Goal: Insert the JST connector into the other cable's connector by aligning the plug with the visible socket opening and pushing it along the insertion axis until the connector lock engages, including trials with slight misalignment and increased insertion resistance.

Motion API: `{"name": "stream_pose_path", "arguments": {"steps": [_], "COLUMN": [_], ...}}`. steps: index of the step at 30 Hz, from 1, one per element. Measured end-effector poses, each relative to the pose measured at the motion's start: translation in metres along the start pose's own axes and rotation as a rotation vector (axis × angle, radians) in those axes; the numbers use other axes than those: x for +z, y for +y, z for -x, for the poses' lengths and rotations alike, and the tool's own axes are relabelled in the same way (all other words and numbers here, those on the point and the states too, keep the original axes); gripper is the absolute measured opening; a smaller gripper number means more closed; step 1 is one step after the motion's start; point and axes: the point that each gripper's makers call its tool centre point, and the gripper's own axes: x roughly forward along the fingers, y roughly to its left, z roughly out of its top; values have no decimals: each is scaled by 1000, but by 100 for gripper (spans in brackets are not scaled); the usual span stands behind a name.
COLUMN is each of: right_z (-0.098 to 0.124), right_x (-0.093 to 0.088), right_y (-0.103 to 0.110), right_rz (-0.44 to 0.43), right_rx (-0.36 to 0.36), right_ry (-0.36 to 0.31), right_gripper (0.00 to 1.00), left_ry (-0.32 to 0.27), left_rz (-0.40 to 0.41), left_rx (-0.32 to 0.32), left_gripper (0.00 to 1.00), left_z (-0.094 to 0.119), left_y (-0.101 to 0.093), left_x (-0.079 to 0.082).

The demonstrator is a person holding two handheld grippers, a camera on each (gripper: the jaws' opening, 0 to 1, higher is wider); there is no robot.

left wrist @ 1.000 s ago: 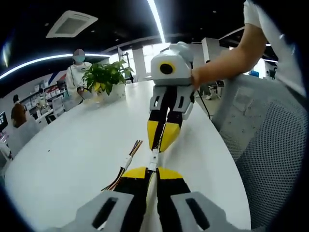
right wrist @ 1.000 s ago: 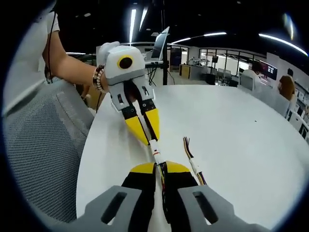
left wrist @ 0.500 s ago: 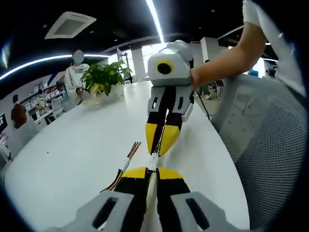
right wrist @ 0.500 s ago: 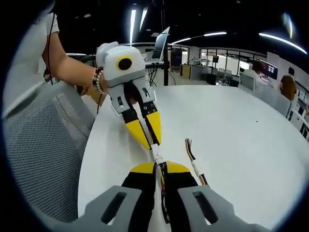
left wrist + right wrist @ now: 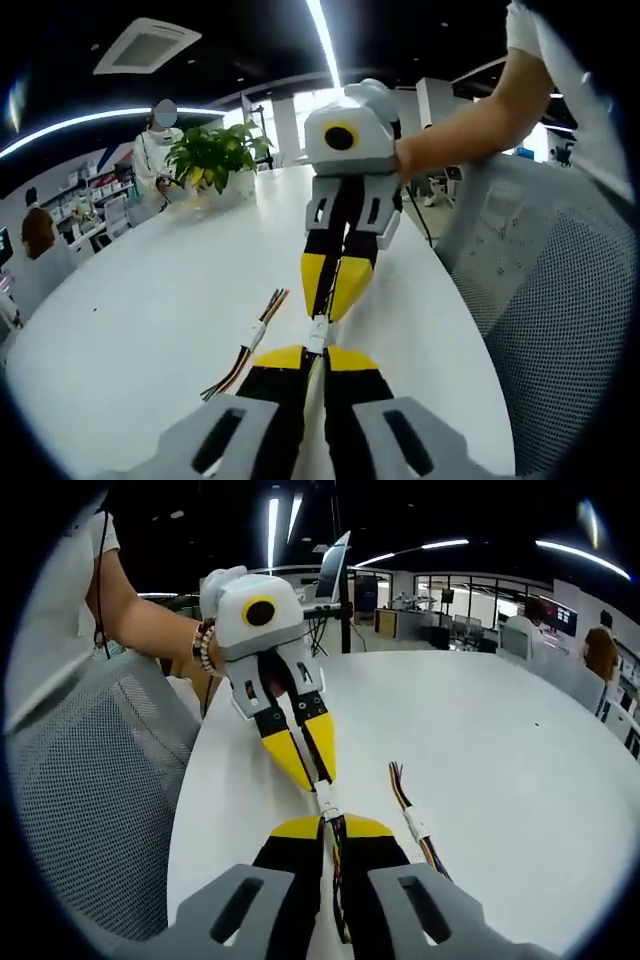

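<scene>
left tongs (image 5: 311,357) clamped on my white plug | JST connector (image 5: 317,332) bridging both tips above the desk (image 5: 140,320) | right tongs (image 5: 334,826) pinching its cable | risk: I push off-axis, lock never clicks, plug slips.

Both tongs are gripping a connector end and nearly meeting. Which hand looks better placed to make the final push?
Hard to separate. The left tongs and right tongs meet tip to tip over the white connector, in line, each shut on its own cable end. Marginally the right, though either could push.
</scene>
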Motion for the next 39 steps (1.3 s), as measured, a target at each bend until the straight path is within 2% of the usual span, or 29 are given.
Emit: {"name": "stream_pose_path", "arguments": {"steps": [4, 7, 14, 17, 18, 19, 21, 22, 24, 39], "right_z": [1, 0, -1, -2, -4, -4, -5, -4, -2, 0], "right_x": [0, -3, -3, 5, 13, 16, 13, 13, 11, 6], "right_y": [-1, 2, 3, 6, 8, 9, 6, 4, 2, 1], "right_rz": [-10, -3, -6, 12, 6, 33, 56, 16, 17, -1], "right_rx": [1, 10, 14, 27, 41, 41, 21, 24, 20, 25], "right_ry": [-6, 13, 6, -32, -64, -70, -38, -61, -58, -60], "right_gripper": [2, 2, 2, 2, 2, 2, 2, 2, 2, 2], "left_ry": [-5, 4, 25, 48, 1, 45, 53, 49, 31, 34], "left_rz": [3, 0, -3, -13, -9, -10, -35, -31, -12, -24], "left_rx": [-1, -8, -13, -20, -41, -29, -18, -20, -11, -15], "left_gripper": [0, 0, 0, 0, 0, 0, 0, 0, 0, 0], "left_z": [0, -2, -3, -6, -9, -9, -11, -10, -9, -8], "left_y": [1, -1, -2, -4, -8, -7, -2, -1, 0, -1], "left_x": [1, -1, -6, -11, -2, -8, -7, -8, -7, -5]}}
